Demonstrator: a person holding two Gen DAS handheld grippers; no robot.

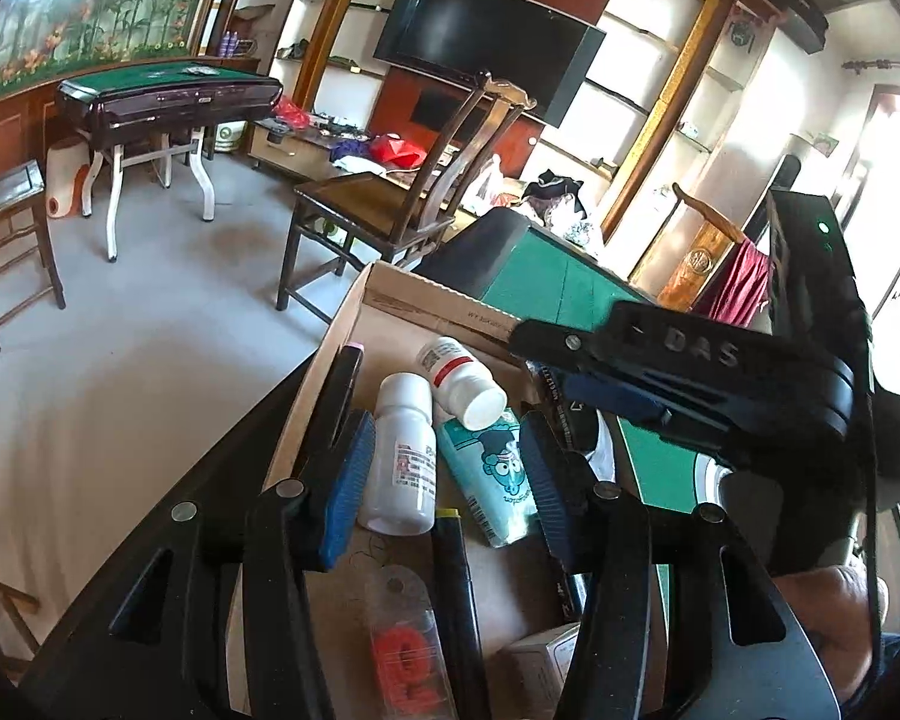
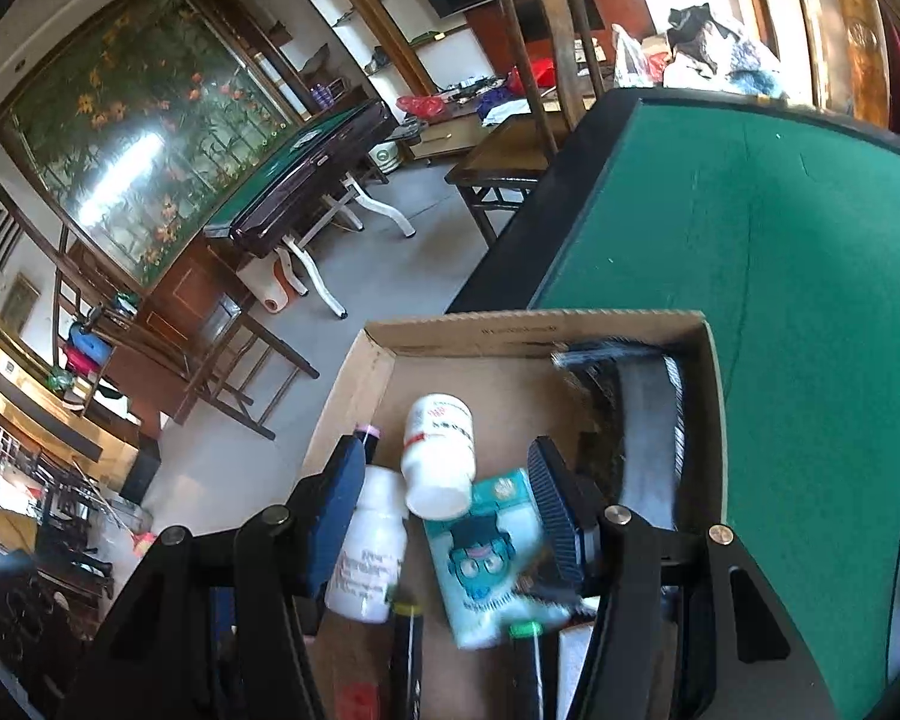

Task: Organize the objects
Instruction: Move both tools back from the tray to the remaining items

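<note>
Two white plastic pill bottles in an open brown cardboard box (image 2: 546, 324) on the near corner of a green felt table (image 2: 780, 276) with black edging. Left to right inside the box: a black marker with a pink cap (image 1: 343, 384) along the left wall; a tall white bottle (image 1: 401, 456) lying flat; a shorter white bottle with a red band (image 1: 459, 381) tipped across it, cap toward the camera; a teal packet printed with a cartoon face (image 1: 498, 474); a dark bristled brush (image 2: 648, 420) against the right wall. Nearer the front, a clear bag of orange pieces (image 1: 405, 654).

Left gripper (image 1: 444, 474) spread above the bottles, blue pads clear of everything, nothing pinched. Right gripper (image 2: 444, 522) likewise spread over the tall bottle and packet, gripping nothing; seen from the left wrist, reaching in from the right.
</note>
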